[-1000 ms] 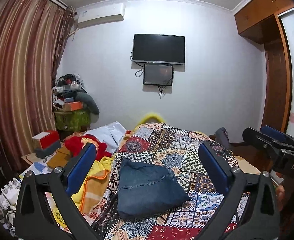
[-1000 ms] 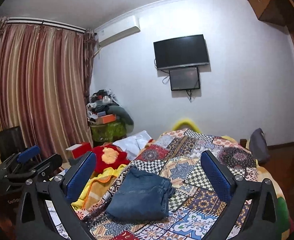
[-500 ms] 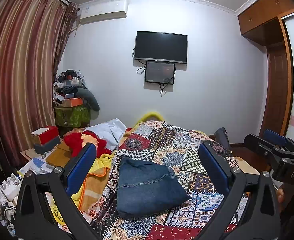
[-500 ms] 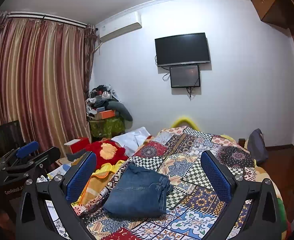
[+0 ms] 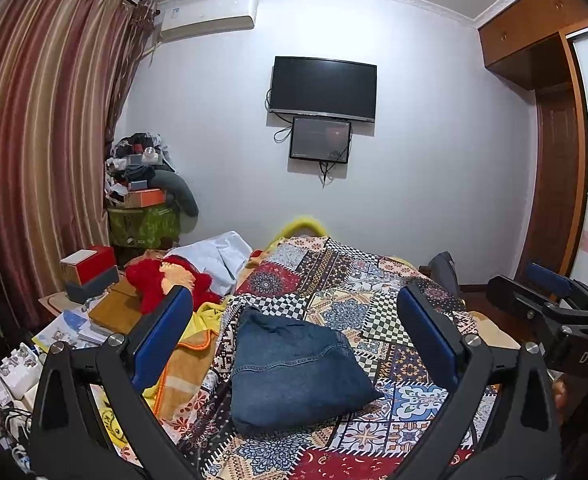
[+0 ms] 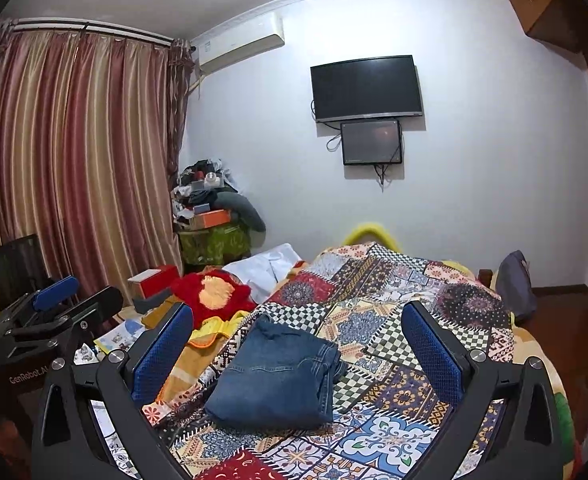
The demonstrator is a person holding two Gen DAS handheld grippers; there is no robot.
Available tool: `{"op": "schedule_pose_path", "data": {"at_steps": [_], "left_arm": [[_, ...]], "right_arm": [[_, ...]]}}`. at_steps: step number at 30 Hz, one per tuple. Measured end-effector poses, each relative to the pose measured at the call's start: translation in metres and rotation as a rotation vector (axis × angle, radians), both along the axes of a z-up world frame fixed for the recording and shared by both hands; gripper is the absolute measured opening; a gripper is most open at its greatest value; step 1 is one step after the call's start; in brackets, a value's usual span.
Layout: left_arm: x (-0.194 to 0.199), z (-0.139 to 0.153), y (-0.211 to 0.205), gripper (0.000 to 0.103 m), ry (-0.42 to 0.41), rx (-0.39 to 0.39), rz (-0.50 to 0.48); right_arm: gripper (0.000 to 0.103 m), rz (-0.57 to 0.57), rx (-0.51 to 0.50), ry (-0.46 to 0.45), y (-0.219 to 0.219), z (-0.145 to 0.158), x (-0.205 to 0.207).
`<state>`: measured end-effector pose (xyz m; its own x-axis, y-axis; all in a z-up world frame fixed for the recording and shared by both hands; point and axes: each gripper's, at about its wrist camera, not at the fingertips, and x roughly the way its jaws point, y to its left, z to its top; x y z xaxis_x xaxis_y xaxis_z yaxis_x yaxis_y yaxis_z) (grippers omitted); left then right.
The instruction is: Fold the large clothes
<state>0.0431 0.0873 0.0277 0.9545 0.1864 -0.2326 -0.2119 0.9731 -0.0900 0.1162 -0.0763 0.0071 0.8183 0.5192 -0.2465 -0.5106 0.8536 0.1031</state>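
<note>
A pair of blue jeans (image 5: 294,368) lies folded into a compact stack on the patchwork bed cover (image 5: 374,304); it also shows in the right wrist view (image 6: 278,376). My left gripper (image 5: 294,332) is open and empty, held above and in front of the jeans, apart from them. My right gripper (image 6: 298,344) is open and empty too, held back from the jeans. The right gripper shows at the right edge of the left wrist view (image 5: 550,304). The left gripper shows at the left of the right wrist view (image 6: 54,312).
A red plush toy (image 6: 210,296), a yellow-orange blanket (image 5: 186,356) and a white cloth (image 5: 218,256) lie at the bed's left. A cluttered side table with boxes (image 5: 90,272) stands left. A striped curtain (image 6: 74,160), a wall TV (image 5: 322,88) and a wardrobe (image 5: 550,160) surround the bed.
Both grippers have tilted and risen slightly, so the room sits a little lower in view. The jeans have not moved. Both stay open.
</note>
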Motion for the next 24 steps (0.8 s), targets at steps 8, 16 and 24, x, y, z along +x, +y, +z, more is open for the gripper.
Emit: {"op": "schedule_pose_path", "data": {"at_steps": [8,16,24], "left_arm": [[0.0003,-0.0016,-0.0009,0.103,0.003,-0.003,-0.002],[-0.0001,-0.0017,-0.0024,0.103,0.001,-0.008,-0.012],[0.0002,-0.0022,-0.0022,0.103,0.002,-0.019,-0.026]], "right_arm": [[0.103,0.0,0.001,0.003,-0.0019,-0.0008,0.0011],[0.103,0.003,0.005,-0.004,-0.0037,0.0015,-0.0009],[0.103,0.002,0.009,-0.008,-0.0056,0.0017,-0.0014]]}}
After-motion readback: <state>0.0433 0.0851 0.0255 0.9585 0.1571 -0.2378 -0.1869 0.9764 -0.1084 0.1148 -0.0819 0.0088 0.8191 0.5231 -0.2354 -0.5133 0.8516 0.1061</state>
